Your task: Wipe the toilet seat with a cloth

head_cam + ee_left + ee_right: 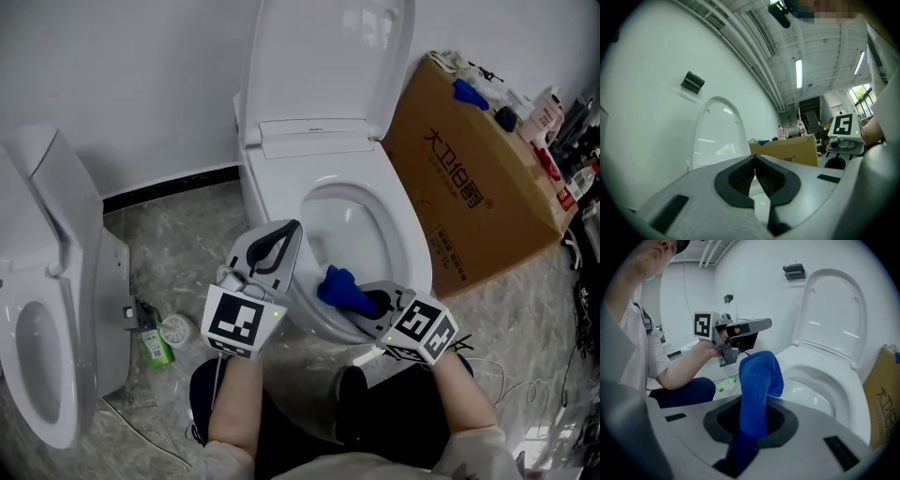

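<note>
A white toilet stands against the wall with its lid (323, 56) raised and its seat (398, 220) down around the open bowl. My right gripper (373, 302) is shut on a blue cloth (342, 289) that rests on the front rim of the seat. From the right gripper view, the blue cloth (757, 390) sticks up between the jaws over the seat (834, 380). My left gripper (281, 246) hovers just left of the seat's front, shut with nothing in it; in its own view the pads (743, 178) meet, pointing toward the lid (717, 131).
A large cardboard box (473, 192) stands right of the toilet with bottles and small items on top. A second white toilet (47, 309) is at the left. A green bottle (155, 345) and a round cap lie on the marbled floor between them. The person's knees are below the bowl.
</note>
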`<state>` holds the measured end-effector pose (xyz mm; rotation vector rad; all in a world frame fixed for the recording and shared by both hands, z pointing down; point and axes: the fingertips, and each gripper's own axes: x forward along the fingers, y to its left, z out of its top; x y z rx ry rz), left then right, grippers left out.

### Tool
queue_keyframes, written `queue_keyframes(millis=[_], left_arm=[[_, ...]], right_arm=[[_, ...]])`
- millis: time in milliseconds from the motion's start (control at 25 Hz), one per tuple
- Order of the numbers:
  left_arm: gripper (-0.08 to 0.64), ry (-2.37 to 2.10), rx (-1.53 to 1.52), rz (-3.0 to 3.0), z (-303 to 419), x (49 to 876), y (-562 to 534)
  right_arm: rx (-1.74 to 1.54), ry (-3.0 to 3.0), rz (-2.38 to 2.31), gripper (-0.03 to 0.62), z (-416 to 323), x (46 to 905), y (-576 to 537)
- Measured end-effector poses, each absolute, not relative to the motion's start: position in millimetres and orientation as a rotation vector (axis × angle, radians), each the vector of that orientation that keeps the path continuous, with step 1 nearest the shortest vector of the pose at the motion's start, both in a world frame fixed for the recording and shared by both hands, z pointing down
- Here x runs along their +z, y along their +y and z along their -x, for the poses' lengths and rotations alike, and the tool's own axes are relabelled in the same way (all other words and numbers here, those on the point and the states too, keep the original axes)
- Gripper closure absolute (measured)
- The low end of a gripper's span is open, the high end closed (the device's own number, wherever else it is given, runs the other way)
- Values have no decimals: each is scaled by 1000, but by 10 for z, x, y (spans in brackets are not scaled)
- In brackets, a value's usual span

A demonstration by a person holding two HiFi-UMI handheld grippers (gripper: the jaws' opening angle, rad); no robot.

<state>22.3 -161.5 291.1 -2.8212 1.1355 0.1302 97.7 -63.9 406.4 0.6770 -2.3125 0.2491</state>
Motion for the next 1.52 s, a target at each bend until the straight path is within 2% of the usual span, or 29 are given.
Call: queue_keyframes(millis=[760,1520], left_arm=[[552,1068,130,2831,-491,2855,-1544],[554,1001,108,2855,-762,2922,-1558]], right_arm=[[222,-2118,-885,546,-1731,4146,-608],[246,-2103,-970,546,-2165,4141,-611]])
